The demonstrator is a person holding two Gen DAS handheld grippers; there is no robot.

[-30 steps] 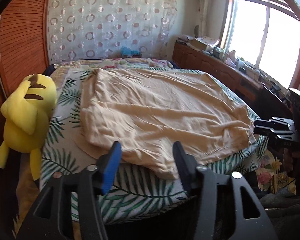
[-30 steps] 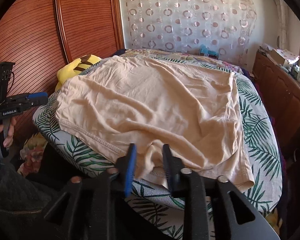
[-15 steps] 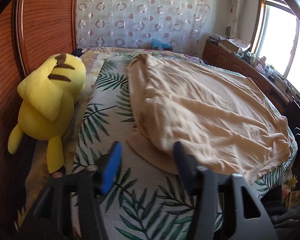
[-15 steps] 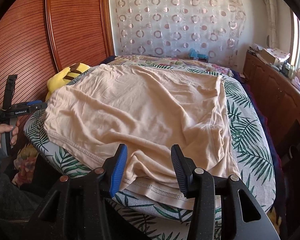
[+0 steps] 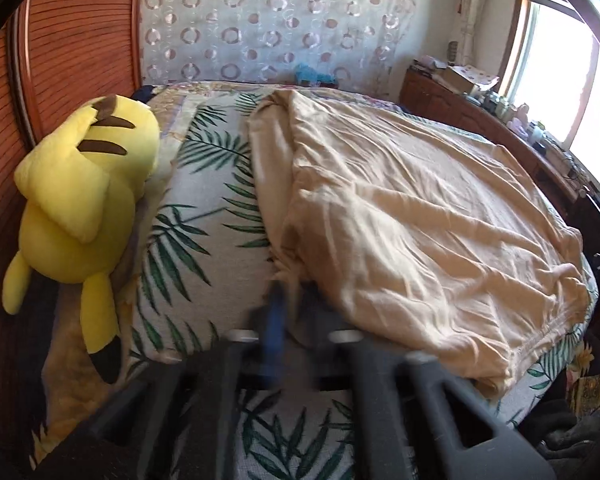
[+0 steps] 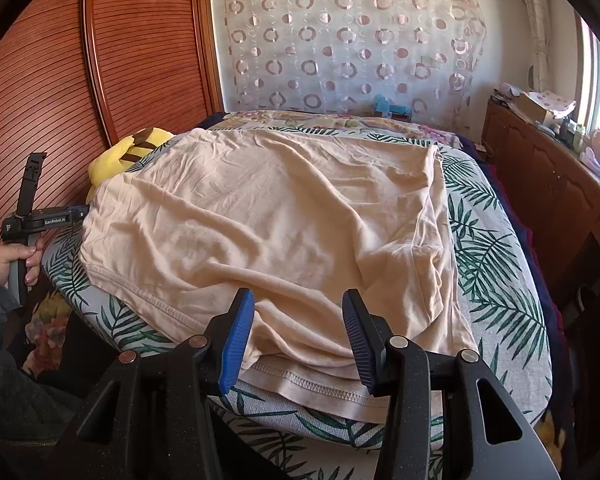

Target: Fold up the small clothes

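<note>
A beige garment [image 5: 400, 216] lies spread and wrinkled on the leaf-print bed; it also shows in the right wrist view [image 6: 284, 220]. My left gripper [image 5: 294, 304] is blurred, its jaws close together at the garment's near left corner, with cloth between them. It also shows in the right wrist view [image 6: 80, 213] at the garment's left edge. My right gripper [image 6: 298, 332] is open, its blue pads either side of the garment's near hem, not pinching it.
A yellow plush toy [image 5: 80, 204] lies at the bed's left edge against the wooden headboard [image 6: 80, 80]. A wooden cabinet [image 6: 548, 184] with clutter runs along the right under a bright window. The leaf-print bedspread [image 5: 196, 240] shows bare left of the garment.
My left gripper has swung left to the garment's left corner and closed on it. My right gripper has opened wide at the near hem.
</note>
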